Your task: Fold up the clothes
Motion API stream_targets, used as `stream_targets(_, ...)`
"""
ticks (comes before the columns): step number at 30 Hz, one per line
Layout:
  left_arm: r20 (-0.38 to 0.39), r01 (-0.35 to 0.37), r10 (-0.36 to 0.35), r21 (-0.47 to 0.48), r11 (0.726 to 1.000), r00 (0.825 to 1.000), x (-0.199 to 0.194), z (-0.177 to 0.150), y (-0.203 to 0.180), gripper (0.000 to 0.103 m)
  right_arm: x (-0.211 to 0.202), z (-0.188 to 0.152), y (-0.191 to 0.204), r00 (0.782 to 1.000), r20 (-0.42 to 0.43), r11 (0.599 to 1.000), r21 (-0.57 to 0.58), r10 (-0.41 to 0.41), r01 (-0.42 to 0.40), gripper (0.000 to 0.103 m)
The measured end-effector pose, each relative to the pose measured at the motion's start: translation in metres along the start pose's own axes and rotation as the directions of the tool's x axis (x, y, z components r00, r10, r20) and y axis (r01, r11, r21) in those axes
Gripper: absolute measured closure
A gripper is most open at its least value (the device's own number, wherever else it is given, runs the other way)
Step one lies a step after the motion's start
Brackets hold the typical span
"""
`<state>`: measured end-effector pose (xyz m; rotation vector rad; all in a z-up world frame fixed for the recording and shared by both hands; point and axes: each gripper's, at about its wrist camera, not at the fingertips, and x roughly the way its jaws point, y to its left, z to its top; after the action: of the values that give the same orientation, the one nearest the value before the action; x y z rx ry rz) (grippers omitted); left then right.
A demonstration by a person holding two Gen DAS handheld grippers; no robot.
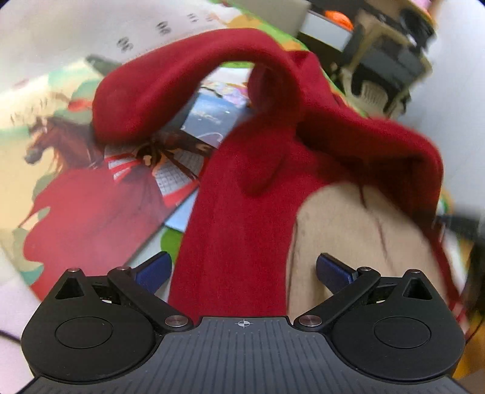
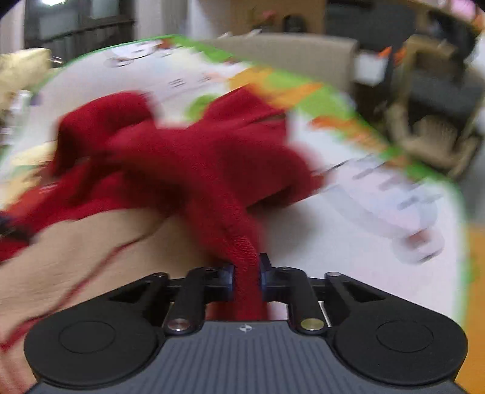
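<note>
The right gripper (image 2: 246, 272) is clamped on a fold of the red garment (image 2: 194, 163), which trails ahead of it over the play mat (image 2: 379, 194). The left gripper (image 1: 242, 269) gapes wide around a hanging strip. The garment is mid-lift, I judge; next, the left needs to close on an edge.

colourful cartoon play mat (image 2: 303, 91) on the floor, dark window (image 2: 78, 27) behind, blurred beige furniture (image 2: 424, 133) beside

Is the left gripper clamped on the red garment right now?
No. The left gripper stands open, its blue pads wide apart on either side of the red garment.
</note>
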<state>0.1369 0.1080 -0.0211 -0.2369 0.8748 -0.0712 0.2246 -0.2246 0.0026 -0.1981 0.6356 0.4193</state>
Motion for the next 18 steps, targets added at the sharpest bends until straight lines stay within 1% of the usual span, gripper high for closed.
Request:
stream_targets(2, -0.023, 0.014, -0.011, 0.097, 0.995, 1.000, -0.005, -0.011, -0.014, 0.000, -0.004, 0.004, -0.024, 0.997, -0.018, 0.998, 0.000, -0.070, 0.070, 0.087)
stream_targets(3, -0.043, 0.035, -0.030, 0.126, 0.991, 0.999, -0.008, -0.014, -0.017, 0.000, -0.006, 0.003, -0.028, 0.995, -0.041, 0.995, -0.034, -0.090, 0.089, 0.087)
stream_targets(4, -0.063, 0.056, -0.047, 0.152, 0.987, 0.997, -0.011, -0.016, -0.020, 0.000, -0.009, 0.001, -0.025, 0.994, -0.041, 0.992, -0.079, -0.106, 0.103, 0.085)
stream_targets(5, -0.077, 0.076, -0.064, 0.158, 0.985, 0.995, -0.014, -0.016, -0.019, 0.000, -0.015, -0.002, -0.018, 0.993, -0.024, 0.986, -0.124, -0.117, 0.114, 0.081)
stream_targets(6, -0.077, 0.099, -0.089, 0.134, 0.986, 0.993, -0.018, -0.012, -0.015, 0.000, -0.021, -0.006, -0.011, 0.992, -0.007, 0.978, -0.168, -0.128, 0.125, 0.077)
stream_targets(8, -0.043, 0.133, -0.131, 0.047, 0.990, 0.990, -0.026, 0.000, -0.001, 0.000, -0.031, -0.009, 0.005, 0.989, 0.043, 0.953, -0.263, -0.143, 0.150, 0.058)
stream_targets(9, -0.016, 0.138, -0.138, -0.003, 0.990, 0.990, -0.030, 0.005, 0.005, 0.000, -0.033, -0.006, 0.019, 0.985, 0.094, 0.932, -0.324, -0.141, 0.164, 0.053)
stream_targets(10, 0.012, 0.145, -0.144, -0.052, 0.988, 0.989, -0.033, 0.011, 0.012, 0.000, -0.033, -0.005, 0.035, 0.981, 0.143, 0.900, -0.397, -0.132, 0.179, 0.045)
stream_targets(11, 0.037, 0.146, -0.144, -0.089, 0.985, 0.989, -0.033, 0.017, 0.016, 0.000, -0.030, -0.005, 0.052, 0.976, 0.189, 0.853, -0.485, -0.112, 0.192, 0.041)
stream_targets(12, 0.061, 0.148, -0.142, -0.125, 0.981, 0.988, -0.034, 0.023, 0.021, 0.000, -0.026, -0.004, 0.069, 0.972, 0.218, 0.798, -0.569, -0.085, 0.197, 0.039)
stream_targets(13, 0.086, 0.151, -0.139, -0.161, 0.975, 0.987, -0.034, 0.029, 0.026, 0.000, -0.017, -0.003, 0.086, 0.974, 0.221, 0.744, -0.642, -0.052, 0.185, 0.037)
stream_targets(14, 0.110, 0.155, -0.136, -0.195, 0.968, 0.985, -0.034, 0.035, 0.030, 0.000, -0.006, -0.002, 0.103, 0.977, 0.214, 0.691, -0.703, -0.020, 0.168, 0.037)
stream_targets(15, 0.133, 0.175, -0.149, -0.212, 0.962, 0.980, -0.033, 0.042, 0.028, 0.000, 0.006, -0.001, 0.120, 0.979, 0.201, 0.644, -0.751, 0.013, 0.146, 0.037)
stream_targets(16, 0.148, 0.197, -0.167, -0.216, 0.956, 0.975, -0.030, 0.047, 0.025, 0.000, 0.019, 0.001, 0.134, 0.982, 0.186, 0.620, -0.776, 0.041, 0.120, 0.038)
stream_targets(17, 0.163, 0.219, -0.186, -0.220, 0.950, 0.969, -0.028, 0.052, 0.021, 0.000, 0.031, 0.007, 0.142, 0.983, 0.174, 0.626, -0.773, 0.055, 0.102, 0.055)
stream_targets(18, 0.177, 0.242, -0.204, -0.224, 0.944, 0.963, -0.025, 0.057, 0.017, 0.000, 0.043, 0.017, 0.144, 0.984, 0.167, 0.652, -0.753, 0.056, 0.091, 0.070)
